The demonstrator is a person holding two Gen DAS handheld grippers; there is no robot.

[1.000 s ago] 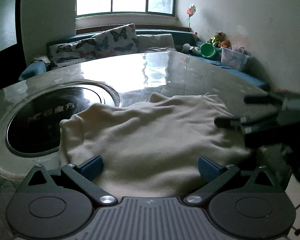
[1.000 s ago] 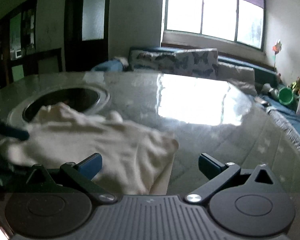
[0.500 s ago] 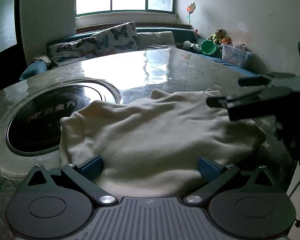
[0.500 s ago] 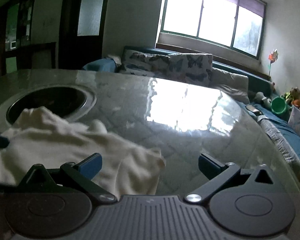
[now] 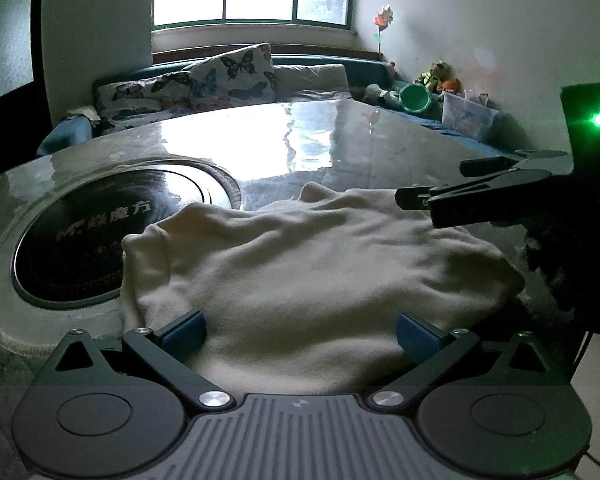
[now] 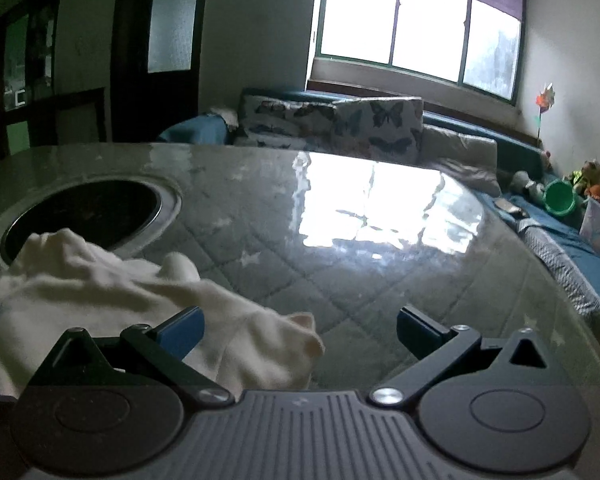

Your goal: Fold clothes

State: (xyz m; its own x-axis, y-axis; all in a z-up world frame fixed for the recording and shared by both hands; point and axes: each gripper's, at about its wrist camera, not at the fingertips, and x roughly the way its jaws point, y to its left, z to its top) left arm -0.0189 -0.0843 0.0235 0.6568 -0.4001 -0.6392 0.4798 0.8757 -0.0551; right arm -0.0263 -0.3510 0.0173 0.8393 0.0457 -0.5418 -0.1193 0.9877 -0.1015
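Observation:
A cream fleece garment (image 5: pixel 320 264) lies bunched on the glossy table (image 5: pixel 284 140), partly over the rim of a round black inset. My left gripper (image 5: pixel 300 330) is open, its blue pads either side of the garment's near edge. My right gripper (image 6: pixel 300 330) is open and empty above the garment's right end (image 6: pixel 148 300); it also shows in the left wrist view (image 5: pixel 432 184), raised over the cloth at the right.
The round black inset (image 5: pixel 88 236) with pale ring sits at the table's left. A sofa with butterfly cushions (image 5: pixel 228 76) runs behind under the window. A green bucket (image 5: pixel 416 98) and a plastic box (image 5: pixel 468 114) stand at the back right.
My right gripper has lifted up and away from the garment's right end. The left gripper has barely moved. The garment lies a little flatter.

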